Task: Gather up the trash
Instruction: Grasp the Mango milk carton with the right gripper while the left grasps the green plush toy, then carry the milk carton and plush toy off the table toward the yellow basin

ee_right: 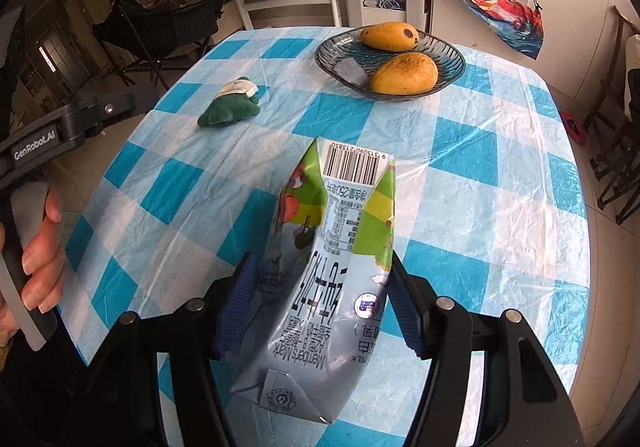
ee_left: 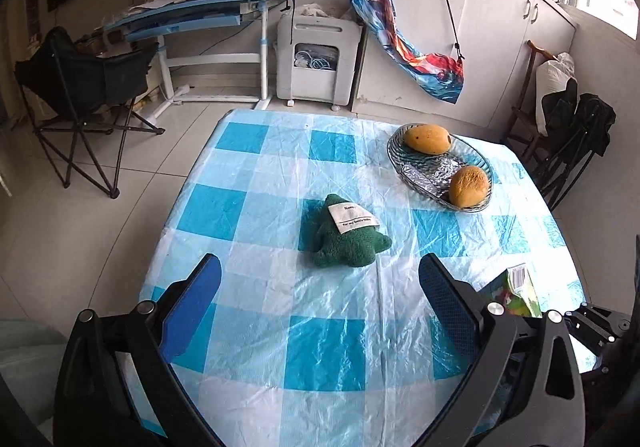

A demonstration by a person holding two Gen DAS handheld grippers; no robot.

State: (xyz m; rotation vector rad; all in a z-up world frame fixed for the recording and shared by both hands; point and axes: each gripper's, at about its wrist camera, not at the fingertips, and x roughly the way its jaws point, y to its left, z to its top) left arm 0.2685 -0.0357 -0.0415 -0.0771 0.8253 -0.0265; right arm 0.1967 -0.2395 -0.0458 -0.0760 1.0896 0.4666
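Carton: I have the crushed milk carton (ee_right: pixel 320 279) between the fingers of my right gripper (ee_right: pixel 320 299), near the 6 o'clock edge of the counter (ee_right: pixel 500 175); the blue pads press its dented sides.
Right fingers: partly closed, about midway, gripping the carton's lower body, barcode end pointing away from me.
Left fingers: my left gripper (ee_left: pixel 320 303) stands wide apart and holds nothing; only checked cloth lies between its pads.
Slip risk: I judge the carton may slide out, since the glossy, already-caved walls give the pads little firm surface.
Crush risk: squeezing harder could fold it further and, if any liquid remains inside, push it out; I cannot tell whether it is empty.
Snag risk: the thin plastic tablecloth (ee_left: pixel 256 183) is wrinkled and could drag along if I sweep low.
Wrong-pick risk: the green plush toy (ee_left: pixel 346 235) at 11 o'clock from the carton is not obviously trash; I could grab it by mistake.
Count, cartons: one.
Count, plush toys: one.
Count, mangoes: two mangoes (ee_right: pixel 404 73) in one glass dish (ee_right: pixel 452 67) at 1 o'clock.
Count, foil-like scrap in the dish: one, possibly trash.
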